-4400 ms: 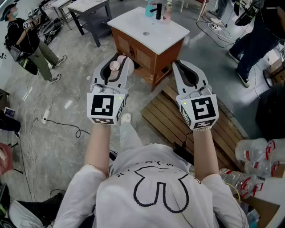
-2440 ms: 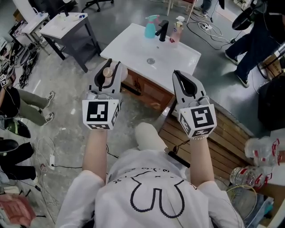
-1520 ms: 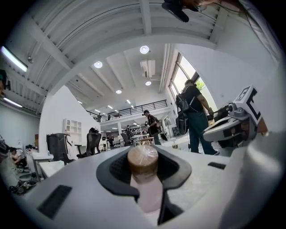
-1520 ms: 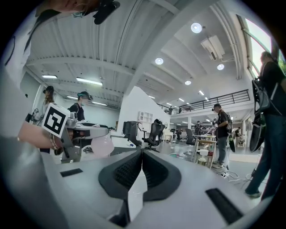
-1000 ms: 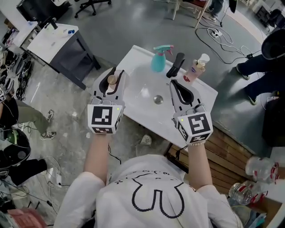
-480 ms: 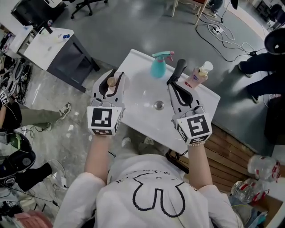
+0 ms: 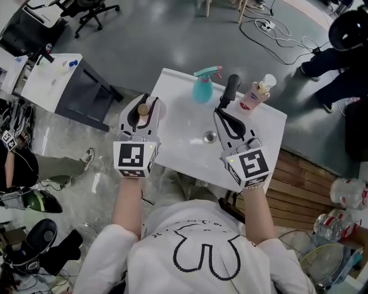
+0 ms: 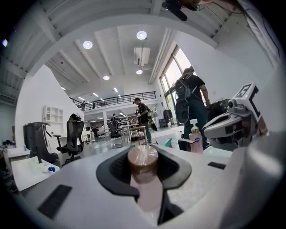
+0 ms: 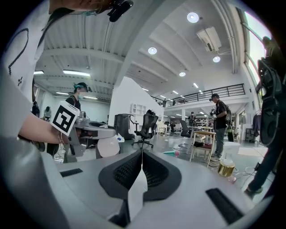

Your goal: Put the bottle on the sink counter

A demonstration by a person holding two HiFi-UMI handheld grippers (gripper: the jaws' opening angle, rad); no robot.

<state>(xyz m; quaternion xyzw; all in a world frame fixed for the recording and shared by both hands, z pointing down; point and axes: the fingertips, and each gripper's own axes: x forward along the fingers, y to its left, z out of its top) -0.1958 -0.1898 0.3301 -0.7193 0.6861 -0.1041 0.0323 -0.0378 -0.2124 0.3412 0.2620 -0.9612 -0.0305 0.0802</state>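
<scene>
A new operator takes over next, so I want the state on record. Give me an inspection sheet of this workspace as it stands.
Surface: white sink counter, front part bare.
Job's things: bottle in the left gripper, seen over the counter's left edge, not yet set down.
Clutter: teal spray bottle, black faucet and pink pump bottle along the back edge.
Grippers: left gripper shut on the bottle; right gripper shut, empty.
Cables: cables on the floor beyond the counter.
Surroundings: person, office chair, side table, wooden pallet.
</scene>
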